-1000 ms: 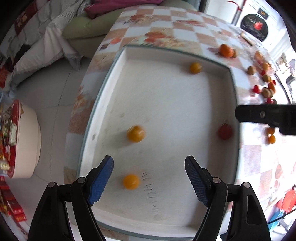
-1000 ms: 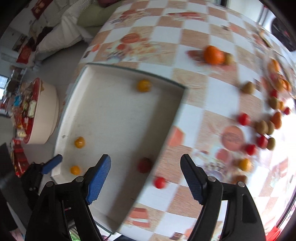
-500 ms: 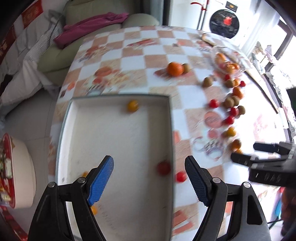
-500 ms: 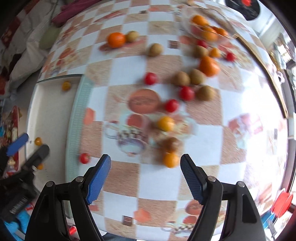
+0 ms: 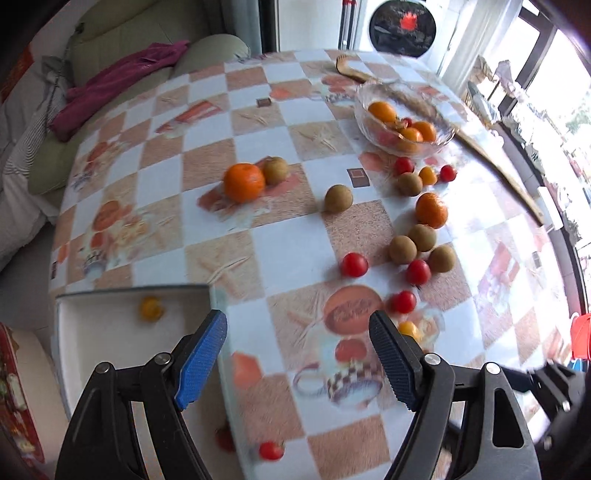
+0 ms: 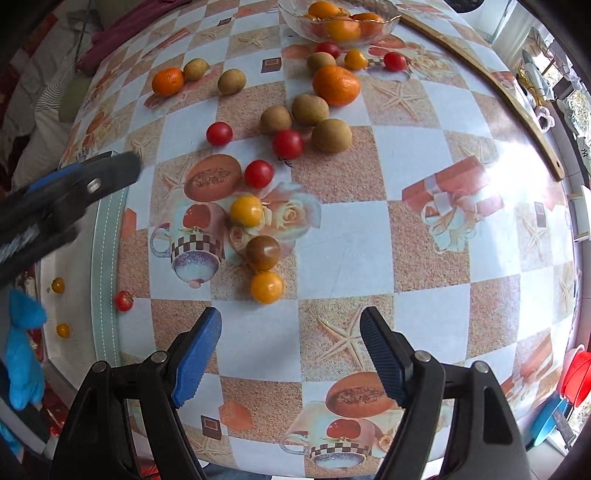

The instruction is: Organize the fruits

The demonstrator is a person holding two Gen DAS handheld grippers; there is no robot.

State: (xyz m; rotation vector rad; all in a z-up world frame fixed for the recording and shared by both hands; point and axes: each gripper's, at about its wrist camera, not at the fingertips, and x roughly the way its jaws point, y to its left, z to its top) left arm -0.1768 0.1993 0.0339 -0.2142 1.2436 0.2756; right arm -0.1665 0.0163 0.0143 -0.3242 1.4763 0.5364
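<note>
Checkered oilcloth printed with cups, melons and starfish covers your bench (image 6: 406,258), with a green sofa (image 5: 122,55) behind it and a washing machine (image 5: 402,26) by the window. Your left hand-held gripper (image 5: 297,354) hovers spread wide with nothing between its fingers, over the corner of the white tray (image 5: 103,332) at the bench's left edge. Your right hand-held gripper (image 6: 290,354) is likewise wide apart and holds nothing, poised above bare oilcloth just short of a yellow cherry tomato (image 6: 266,287).

That tomato touches a dark brownish tomato (image 6: 263,253), and another yellow tomato (image 6: 246,211) sits just beyond. Red cherry tomatoes (image 6: 258,173) and brown kiwis (image 6: 331,135) are scattered farther out around a mandarin (image 6: 336,85), and a second mandarin (image 6: 168,82) lies beside a kiwi to the left. A glass bowl (image 5: 441,138) at the far side holds more mandarins. Inside the tray you have small yellow tomatoes (image 6: 58,285), and one red tomato (image 6: 123,301) rests on the bench just beside the tray's rim.
</note>
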